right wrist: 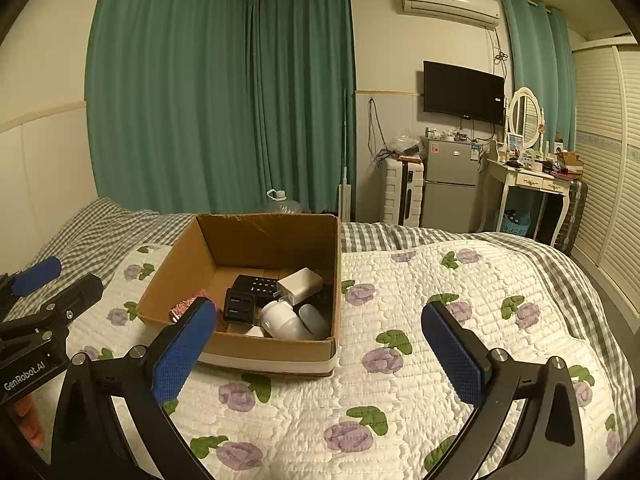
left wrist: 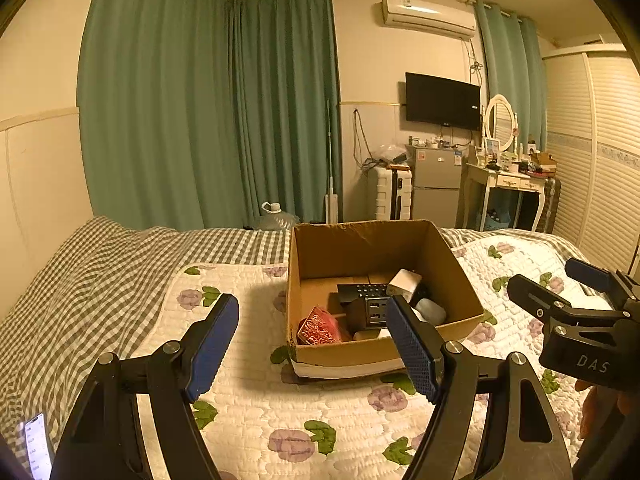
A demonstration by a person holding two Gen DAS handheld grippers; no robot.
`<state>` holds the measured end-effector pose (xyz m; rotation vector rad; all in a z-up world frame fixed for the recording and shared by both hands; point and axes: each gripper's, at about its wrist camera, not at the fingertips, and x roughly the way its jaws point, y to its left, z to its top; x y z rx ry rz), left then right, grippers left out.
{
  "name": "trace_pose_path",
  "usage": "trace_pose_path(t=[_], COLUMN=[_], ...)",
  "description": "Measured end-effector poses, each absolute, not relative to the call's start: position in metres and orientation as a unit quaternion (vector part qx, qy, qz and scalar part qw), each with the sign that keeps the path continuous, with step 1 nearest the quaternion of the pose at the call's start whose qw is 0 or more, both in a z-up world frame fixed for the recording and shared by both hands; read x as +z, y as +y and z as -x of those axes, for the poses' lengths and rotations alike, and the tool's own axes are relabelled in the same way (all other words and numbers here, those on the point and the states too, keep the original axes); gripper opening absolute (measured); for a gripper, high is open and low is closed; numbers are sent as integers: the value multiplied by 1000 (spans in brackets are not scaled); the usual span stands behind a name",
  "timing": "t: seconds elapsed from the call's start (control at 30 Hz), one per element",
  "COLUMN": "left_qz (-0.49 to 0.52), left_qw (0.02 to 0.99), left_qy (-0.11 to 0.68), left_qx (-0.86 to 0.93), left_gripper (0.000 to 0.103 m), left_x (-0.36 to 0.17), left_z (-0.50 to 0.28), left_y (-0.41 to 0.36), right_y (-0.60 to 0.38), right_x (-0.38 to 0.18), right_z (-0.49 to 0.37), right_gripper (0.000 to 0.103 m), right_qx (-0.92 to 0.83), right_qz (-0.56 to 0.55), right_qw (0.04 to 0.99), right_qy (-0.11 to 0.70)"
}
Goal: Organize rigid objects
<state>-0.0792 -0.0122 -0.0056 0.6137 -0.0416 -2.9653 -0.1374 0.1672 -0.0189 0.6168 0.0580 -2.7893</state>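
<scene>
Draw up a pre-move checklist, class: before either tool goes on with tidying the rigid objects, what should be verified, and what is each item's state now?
1. Left tool open and carrying nothing: ok.
2. Right tool open and carrying nothing: ok.
3. Cardboard box upright on the quilt with its top open: ok.
4. Room left in the box: ok; the items, including the white adapter and black keypad device, leave bare floor at its back left.
5. Loose objects still waiting on the quilt: cannot tell; none shows in either view.
6. Tools apart from each other: ok.

Black grippers (left wrist: 312, 344), blue textured pads (right wrist: 454, 354)
</scene>
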Motion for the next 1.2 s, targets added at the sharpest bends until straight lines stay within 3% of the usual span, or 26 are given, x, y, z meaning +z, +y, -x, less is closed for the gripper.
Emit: trace_pose_path(t=[1.2], left_qz=[-205], left_qw=[59], left_qy=[-13], left_qx=[-977], left_gripper=[79], left_x=[-6], left_z=[79], left_y=[-12], right_y=[163], right_x=[-27], right_z=[143], right_gripper=[103], right_qx=[-963], right_qz=[-228], right_qw=[142], right_qy=[27])
